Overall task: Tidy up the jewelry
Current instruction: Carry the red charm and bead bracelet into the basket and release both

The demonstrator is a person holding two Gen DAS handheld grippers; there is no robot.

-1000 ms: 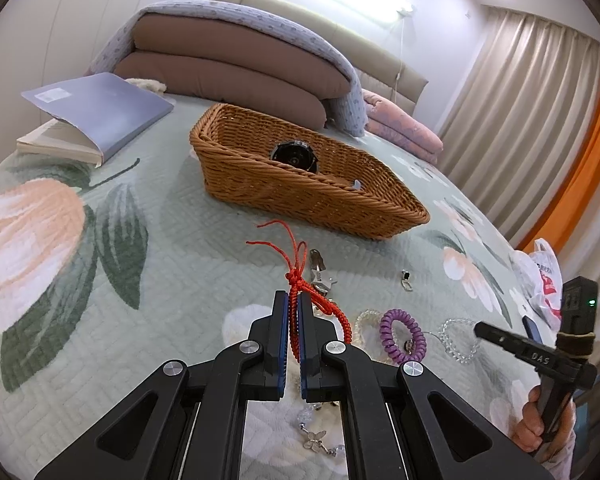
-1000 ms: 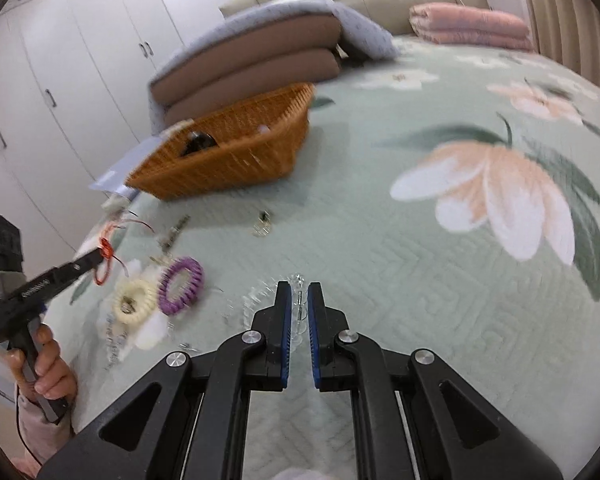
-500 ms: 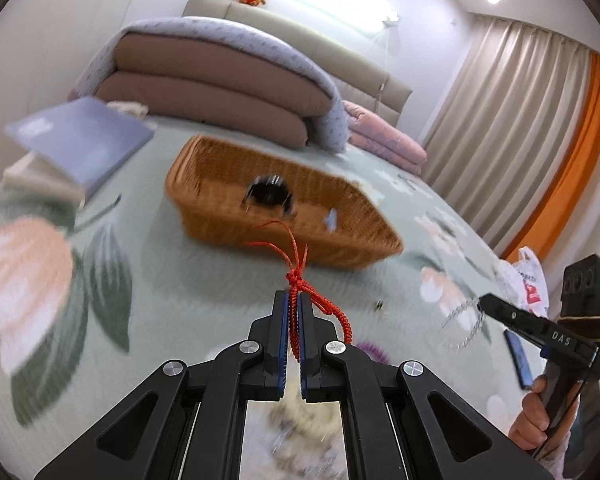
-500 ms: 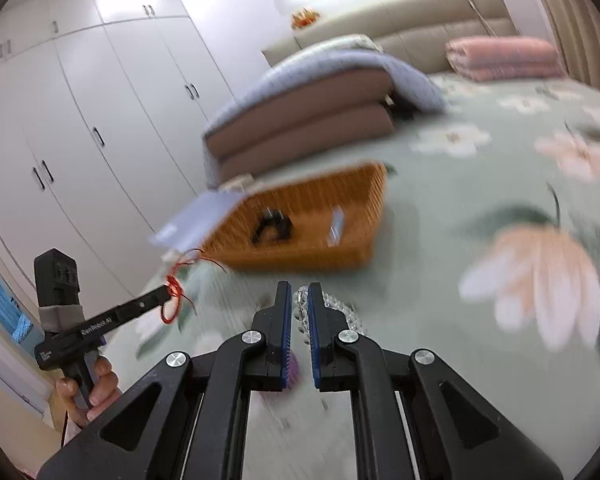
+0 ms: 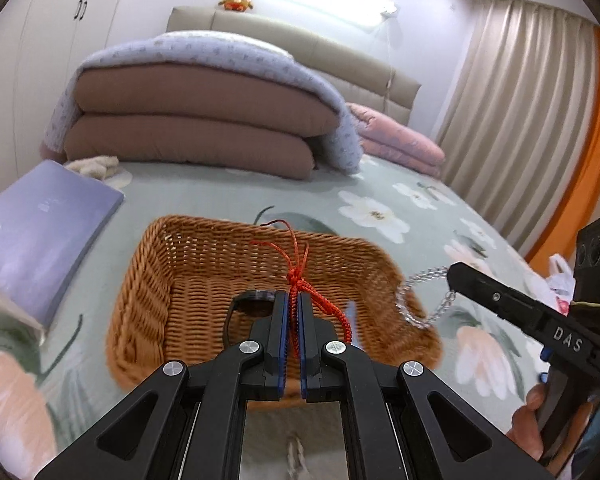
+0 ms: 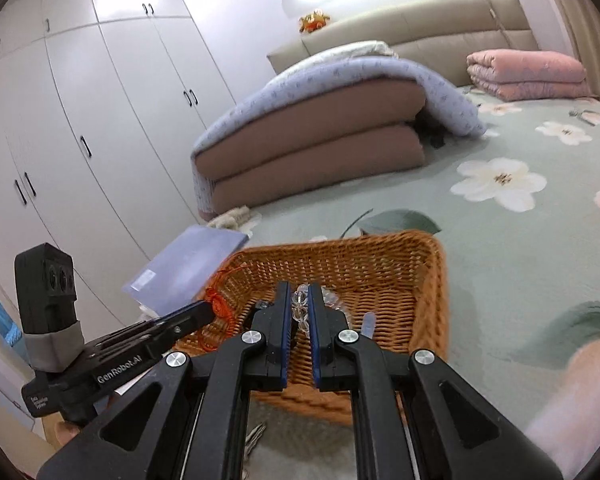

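One basket, two held pieces, seemingly.

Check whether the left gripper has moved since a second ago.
Yes. The left gripper, shut on the red cord bracelet, went forward from short of the wicker basket to over its near rim.

— What is seen around the wicker basket?
— Its mouth is crowded from above by the left gripper and right gripper; a black watch lies inside.
— And beyond it?
— Bedspread is left open on the right; a book blocks the left, folded quilts the far side.
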